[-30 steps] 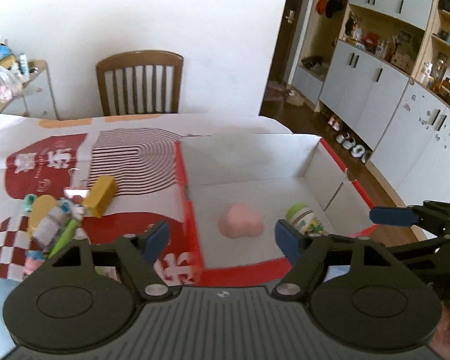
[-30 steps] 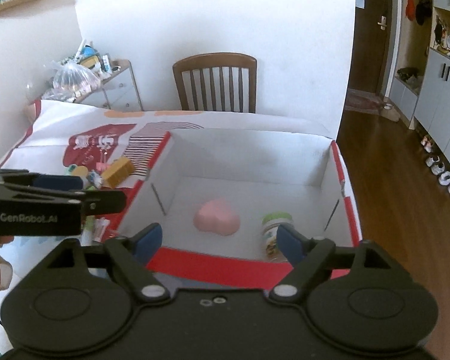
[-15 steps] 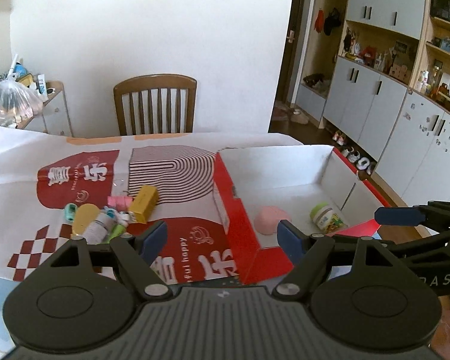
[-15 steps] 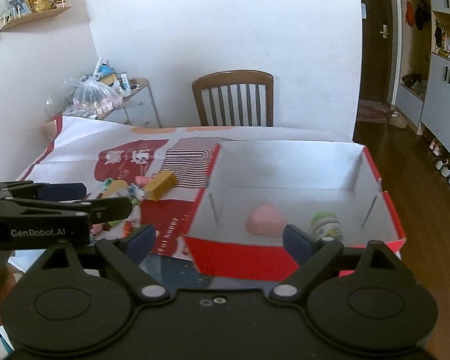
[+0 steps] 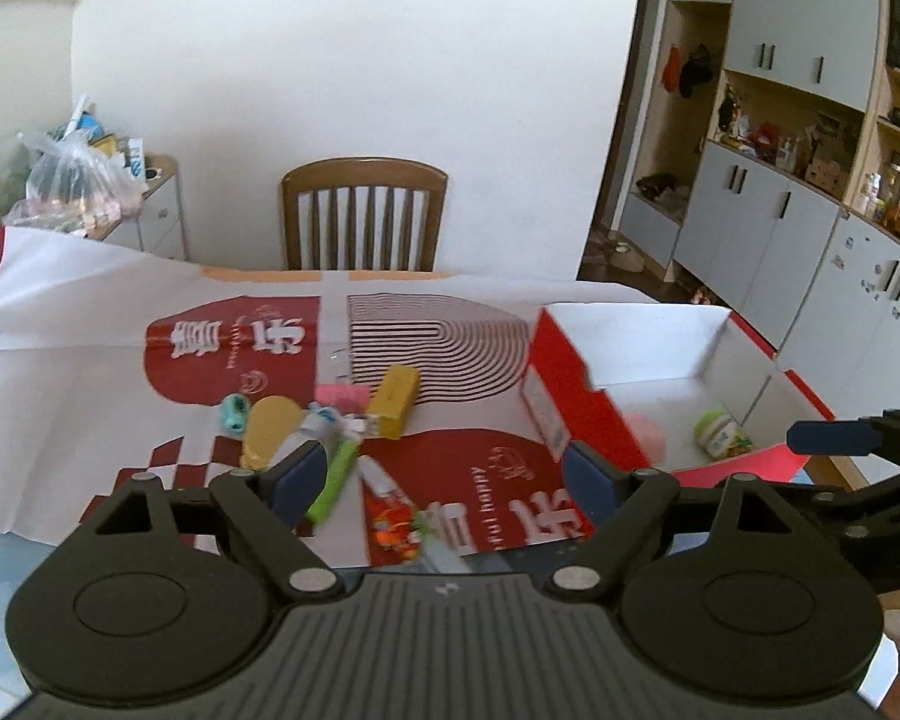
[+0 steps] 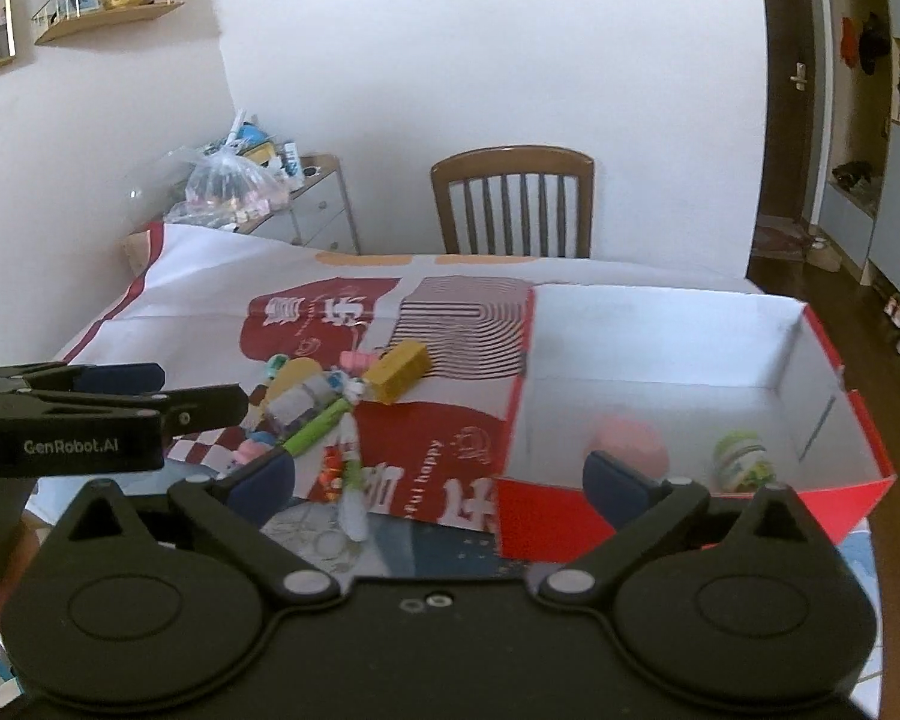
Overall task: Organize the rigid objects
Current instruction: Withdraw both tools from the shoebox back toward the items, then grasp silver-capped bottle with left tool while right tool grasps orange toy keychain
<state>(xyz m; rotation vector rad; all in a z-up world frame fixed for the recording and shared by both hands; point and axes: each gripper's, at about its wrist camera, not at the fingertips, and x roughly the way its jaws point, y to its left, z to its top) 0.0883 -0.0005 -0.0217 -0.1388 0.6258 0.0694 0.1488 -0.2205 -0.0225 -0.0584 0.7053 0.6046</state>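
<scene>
A red box with white inside (image 5: 570, 384) (image 6: 660, 354) sits on the table's right half. In it lie a pink heart-shaped piece (image 6: 630, 441) (image 5: 648, 429) and a small green-lidded jar (image 6: 741, 459) (image 5: 717, 432). Left of the box is a pile of small items: a yellow block (image 5: 393, 393) (image 6: 399, 369), a green marker (image 5: 333, 480) (image 6: 312, 432), a yellow oval (image 5: 267, 429). My left gripper (image 5: 444, 474) hovers in front of the pile, jaws opening, nothing between them. My right gripper (image 6: 441, 474) hangs before the box's left corner, jaws opening, empty.
A red and white patterned cloth (image 5: 90, 360) covers the table. A wooden chair (image 5: 363, 210) stands behind it. A cabinet with a plastic bag (image 6: 228, 186) is at the back left. Grey cupboards (image 5: 780, 228) line the right wall.
Both grippers have pulled back from the box and shifted left. The pile of small items now lies ahead of the left gripper. Both pairs of jaws stand wider.
</scene>
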